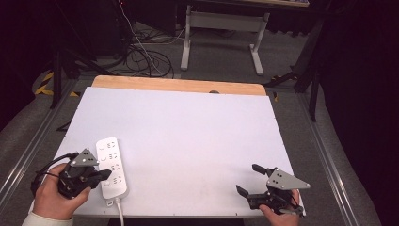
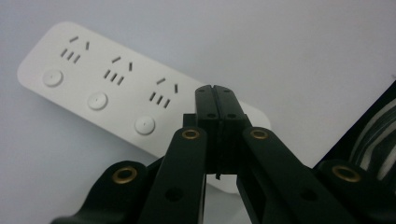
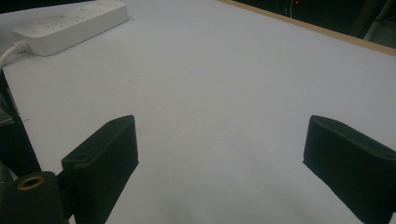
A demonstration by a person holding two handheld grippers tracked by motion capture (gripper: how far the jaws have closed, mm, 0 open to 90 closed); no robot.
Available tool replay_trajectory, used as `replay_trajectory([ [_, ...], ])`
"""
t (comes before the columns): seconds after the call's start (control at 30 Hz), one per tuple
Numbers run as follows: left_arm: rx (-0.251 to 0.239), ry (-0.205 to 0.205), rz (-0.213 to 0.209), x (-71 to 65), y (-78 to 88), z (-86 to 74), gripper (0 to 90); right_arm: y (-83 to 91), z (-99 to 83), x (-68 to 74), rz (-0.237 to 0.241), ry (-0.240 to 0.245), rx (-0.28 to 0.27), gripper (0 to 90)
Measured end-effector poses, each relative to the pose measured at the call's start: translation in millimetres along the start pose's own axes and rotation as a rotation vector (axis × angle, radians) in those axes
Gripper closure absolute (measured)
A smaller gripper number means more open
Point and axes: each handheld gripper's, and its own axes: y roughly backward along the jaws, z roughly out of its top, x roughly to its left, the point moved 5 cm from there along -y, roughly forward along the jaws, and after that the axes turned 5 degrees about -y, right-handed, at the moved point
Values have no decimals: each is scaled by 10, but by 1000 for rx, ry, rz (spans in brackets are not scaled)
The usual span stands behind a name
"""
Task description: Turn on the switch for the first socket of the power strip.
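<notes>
A white power strip with several sockets and round buttons lies near the table's left front corner, long side pointing away from me. Its white cord runs off the front edge. My left gripper is shut with nothing between the jaws. In the left gripper view its tips sit over the near end of the strip; I cannot tell if they touch. My right gripper stands open at the front right, low over bare table. In the right gripper view it is open, with the strip far off.
The white table top has a wooden strip along its far edge. Beyond it on the floor lie tangled cables and a white desk frame. Metal rails run along both sides.
</notes>
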Motion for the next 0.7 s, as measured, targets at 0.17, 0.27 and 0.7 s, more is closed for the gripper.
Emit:
replay_trajectory([
  [0.17, -107, -6, 12, 4, 53, 31, 900, 2, 1, 5, 1, -1, -2, 108],
  [0.27, -194, -35, 12, 7, 84, 57, 833, 1, 1, 5, 2, 0, 0, 108],
  [0.7, -418, -76, 37, 2, 107, 81, 648, 7, 1, 8, 2, 1, -2, 108],
])
